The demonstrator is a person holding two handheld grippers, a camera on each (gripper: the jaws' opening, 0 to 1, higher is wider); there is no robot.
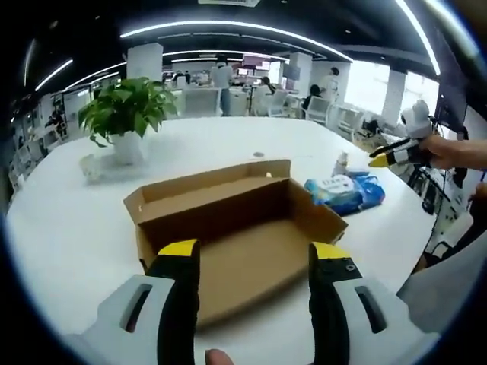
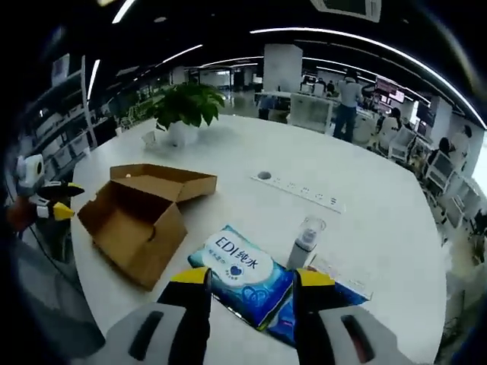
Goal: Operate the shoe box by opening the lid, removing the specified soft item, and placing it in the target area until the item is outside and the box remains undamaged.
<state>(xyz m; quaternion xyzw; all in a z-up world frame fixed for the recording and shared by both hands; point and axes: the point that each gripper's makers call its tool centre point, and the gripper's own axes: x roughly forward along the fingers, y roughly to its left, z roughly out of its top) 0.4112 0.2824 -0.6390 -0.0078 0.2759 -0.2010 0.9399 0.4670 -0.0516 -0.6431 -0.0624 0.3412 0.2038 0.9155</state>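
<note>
**Soft Pack Out, Box Open: Status and Hazards**

Left gripper [image 1: 253,255]: yellow-tipped black jaws spread, empty, poised above the open brown cardboard shoe box [image 1: 243,228]. Right gripper [image 2: 249,283]: jaws spread, empty, hovering just over the blue soft plastic wipes pack [image 2: 242,275], not pinching it. Pack lying flat on the round white table [image 2: 380,228], just beside the box, outside it; small clear spray bottle [image 2: 303,243] close alongside. Box lid folded back, interior apparently empty.

Likely hazards: lowering the right gripper carelessly, tipping the bottle; pressing the left jaws down, creasing a cardboard wall. Left gripper pitched downward toward the box; right gripper angled down over the pack.
</note>
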